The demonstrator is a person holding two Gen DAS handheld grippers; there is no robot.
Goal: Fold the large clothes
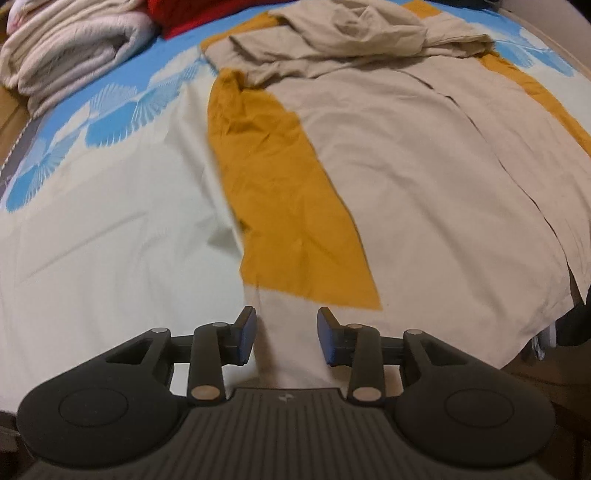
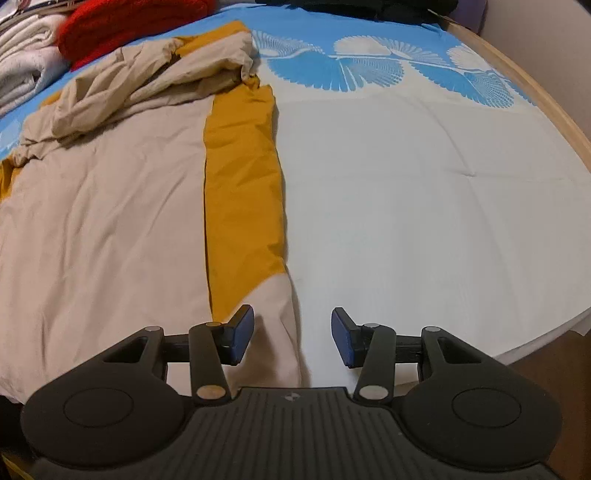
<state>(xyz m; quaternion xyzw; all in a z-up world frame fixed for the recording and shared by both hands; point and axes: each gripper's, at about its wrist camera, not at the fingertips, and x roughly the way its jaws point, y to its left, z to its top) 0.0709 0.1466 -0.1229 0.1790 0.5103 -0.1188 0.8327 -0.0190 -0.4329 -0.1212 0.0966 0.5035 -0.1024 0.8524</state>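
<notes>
A large beige garment with mustard-yellow panels lies spread flat on the bed, its far end bunched into folds. My left gripper hovers over the garment's near left corner. Its blue pads stand apart, with beige cloth showing in the gap, not pinched. In the right wrist view the same garment fills the left half, with a mustard strip along its right edge. My right gripper stands open above the near right corner, astride the cloth's edge.
The bed sheet is pale with a blue fan print towards the far side. Folded white blankets and a red item lie at the far left. A wooden bed rim curves along the right.
</notes>
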